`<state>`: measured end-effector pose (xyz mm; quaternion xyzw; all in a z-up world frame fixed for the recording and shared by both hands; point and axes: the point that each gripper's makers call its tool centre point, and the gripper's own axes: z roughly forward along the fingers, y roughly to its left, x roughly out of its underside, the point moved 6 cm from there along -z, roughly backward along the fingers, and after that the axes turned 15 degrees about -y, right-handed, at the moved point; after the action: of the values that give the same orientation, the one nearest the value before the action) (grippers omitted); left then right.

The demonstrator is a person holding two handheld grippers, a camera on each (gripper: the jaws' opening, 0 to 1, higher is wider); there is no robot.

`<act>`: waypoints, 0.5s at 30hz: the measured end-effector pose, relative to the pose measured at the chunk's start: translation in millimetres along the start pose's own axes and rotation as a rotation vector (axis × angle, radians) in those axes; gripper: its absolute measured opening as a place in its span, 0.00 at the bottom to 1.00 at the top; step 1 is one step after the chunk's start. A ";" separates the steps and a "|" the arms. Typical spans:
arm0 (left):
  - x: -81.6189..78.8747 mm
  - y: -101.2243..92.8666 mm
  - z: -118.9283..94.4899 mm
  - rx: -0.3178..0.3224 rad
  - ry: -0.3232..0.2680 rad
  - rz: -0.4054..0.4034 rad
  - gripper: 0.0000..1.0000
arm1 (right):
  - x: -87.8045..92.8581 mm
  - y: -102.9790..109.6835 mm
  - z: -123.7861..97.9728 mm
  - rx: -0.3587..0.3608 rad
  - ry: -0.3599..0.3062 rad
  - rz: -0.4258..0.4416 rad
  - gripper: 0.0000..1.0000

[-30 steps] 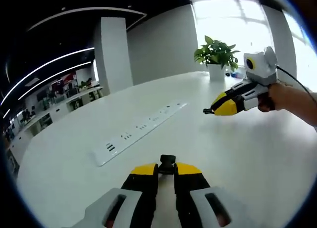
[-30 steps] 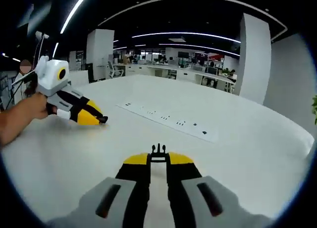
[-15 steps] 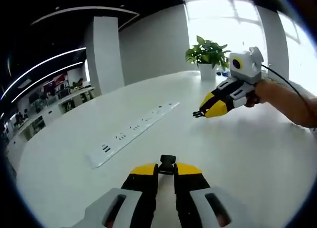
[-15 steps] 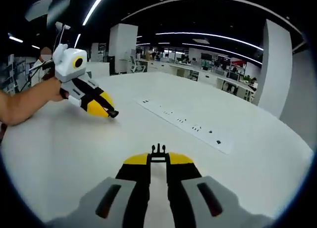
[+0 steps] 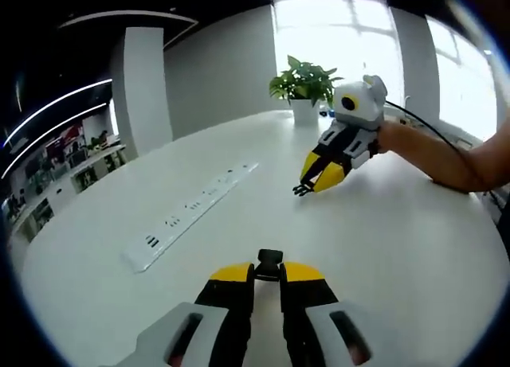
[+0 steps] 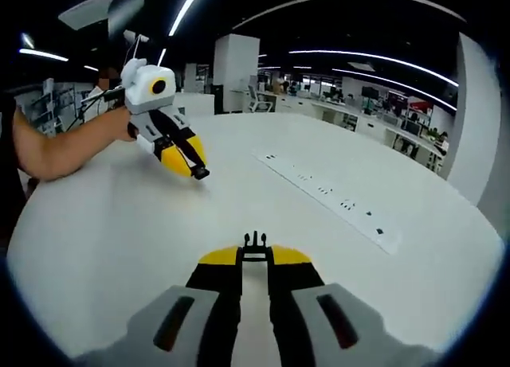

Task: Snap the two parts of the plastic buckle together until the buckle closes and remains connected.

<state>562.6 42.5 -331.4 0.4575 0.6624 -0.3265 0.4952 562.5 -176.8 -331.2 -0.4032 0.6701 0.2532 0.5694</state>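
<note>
Tongs, left and right, each clamped on one buckle half, above white table.

In the left gripper view, the left gripper rises from the bottom edge with its 2 yellow-tipped jaws drawn close together, a small black piece pinched between the tips. The right gripper enters from the right, angled down and to the left, its jaws closed on a small dark piece at the tips; a bare forearm extends behind it.

In the right gripper view, the right gripper likewise has its 2 jaws nearly together, a small pronged black piece held at the tips. The left gripper comes in from the left, tilted downward, jaws closed, with a forearm behind it.
</note>
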 end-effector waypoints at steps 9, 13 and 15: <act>2.5 -2.0 1.0 0.121 -0.012 -0.028 0.11 | -1.6 5.4 -5.4 -0.062 -0.010 0.012 0.10; 1.3 1.5 2.6 0.148 -0.012 0.030 0.11 | -6.3 11.1 -4.4 -0.090 -0.019 0.001 0.10; -1.3 7.3 3.9 0.100 -0.025 0.056 0.10 | -7.0 10.7 -4.2 -0.088 -0.012 -0.003 0.10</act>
<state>570.9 41.4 -331.2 0.4956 0.6261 -0.3510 0.4890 551.5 -172.5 -324.8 -0.4271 0.6543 0.2840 0.5556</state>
